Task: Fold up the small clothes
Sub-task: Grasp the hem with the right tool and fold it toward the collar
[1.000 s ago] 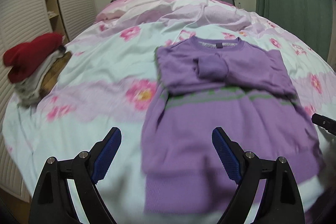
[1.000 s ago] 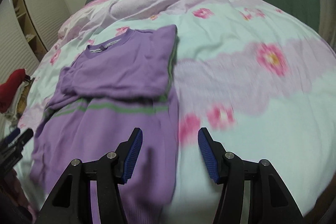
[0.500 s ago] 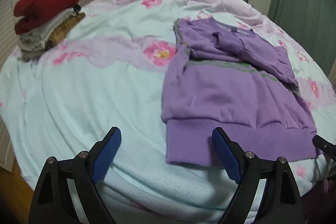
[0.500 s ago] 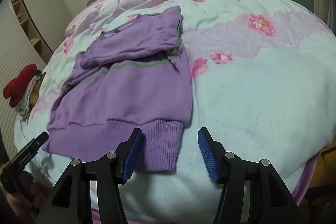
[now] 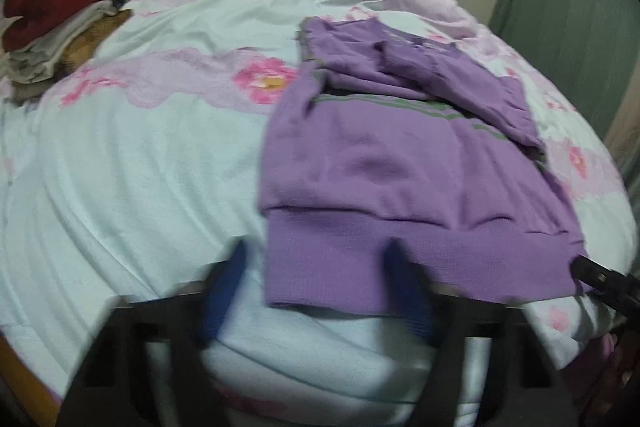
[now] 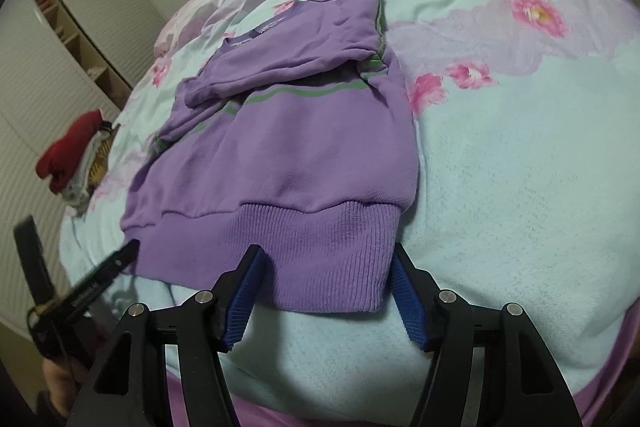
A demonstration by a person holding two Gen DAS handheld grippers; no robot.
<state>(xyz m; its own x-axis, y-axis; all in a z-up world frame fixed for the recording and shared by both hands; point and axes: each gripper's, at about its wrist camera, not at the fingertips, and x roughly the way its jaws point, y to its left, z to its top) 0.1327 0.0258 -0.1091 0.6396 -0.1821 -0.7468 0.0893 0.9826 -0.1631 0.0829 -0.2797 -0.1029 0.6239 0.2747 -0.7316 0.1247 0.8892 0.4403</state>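
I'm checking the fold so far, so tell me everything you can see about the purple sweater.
The purple sweater is a soft knit with a wide ribbed hem, a green stripe across the chest and a round neck. It lies flat on the flowered bedspread, hem toward the cameras, both sleeves folded in across the chest. The right tongs stand open astride the hem's right corner; the left tongs, blurred, stand open at its left corner. Neither grips it yet.

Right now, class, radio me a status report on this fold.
Left gripper and right gripper open at the purple sweater hem. Sleeves folded in. Nothing blocking.
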